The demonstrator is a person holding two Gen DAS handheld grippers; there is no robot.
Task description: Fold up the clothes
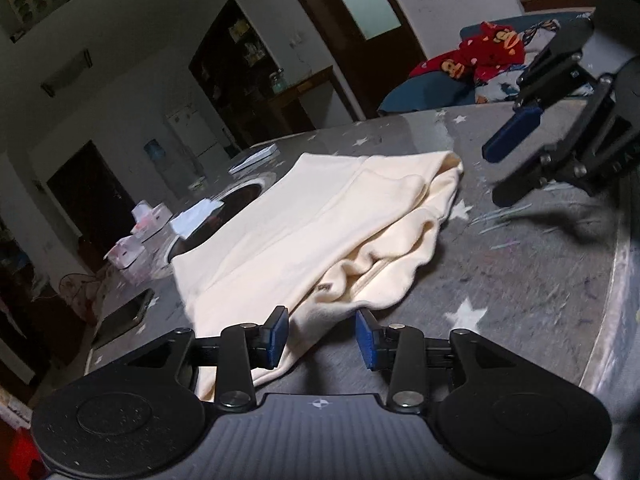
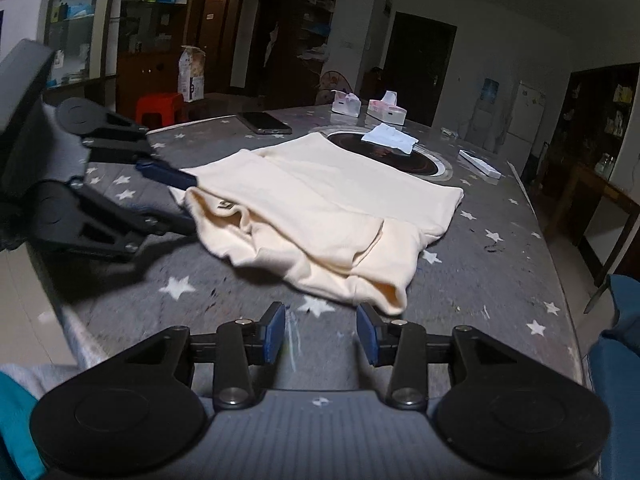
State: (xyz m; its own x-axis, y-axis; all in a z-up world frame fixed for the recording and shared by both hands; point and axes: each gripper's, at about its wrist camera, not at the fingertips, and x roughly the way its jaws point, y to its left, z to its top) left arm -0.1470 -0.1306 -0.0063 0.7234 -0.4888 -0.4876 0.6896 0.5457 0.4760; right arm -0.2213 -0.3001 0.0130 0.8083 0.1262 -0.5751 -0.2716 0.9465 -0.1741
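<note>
A cream garment (image 2: 320,216) lies partly folded on a grey, star-printed tabletop (image 2: 500,280), in a dim room.

At the left, the left tongs (image 1: 322,338) hover low at the garment's near left corner, by the collar. Their blue pads are spread apart with nothing pinched; cloth lies just under and ahead of the gap. From the right wrist view these same tongs reach in from the left edge, one blue finger (image 2: 168,174) just touching or overlapping the cream edge; which, is hard to tell.

In the middle, the garment sits folded lengthwise, sleeves tucked in, with a bunched, rumpled fold along its near edge. Beyond it lie a phone (image 2: 264,122), two tissue boxes (image 2: 370,106) and a round dark hob (image 2: 384,152) set into the tabletop.

At the right, the right tongs (image 2: 322,334) hover over bare tabletop just short of the garment's near right corner (image 2: 390,300), pads spread, holding nothing.

The step in hand looks like lining up both tongs for the next fold. Next, each likely needs to slide onto a near corner, pinch it, then lift together and carry the edge across to the far side.
</note>
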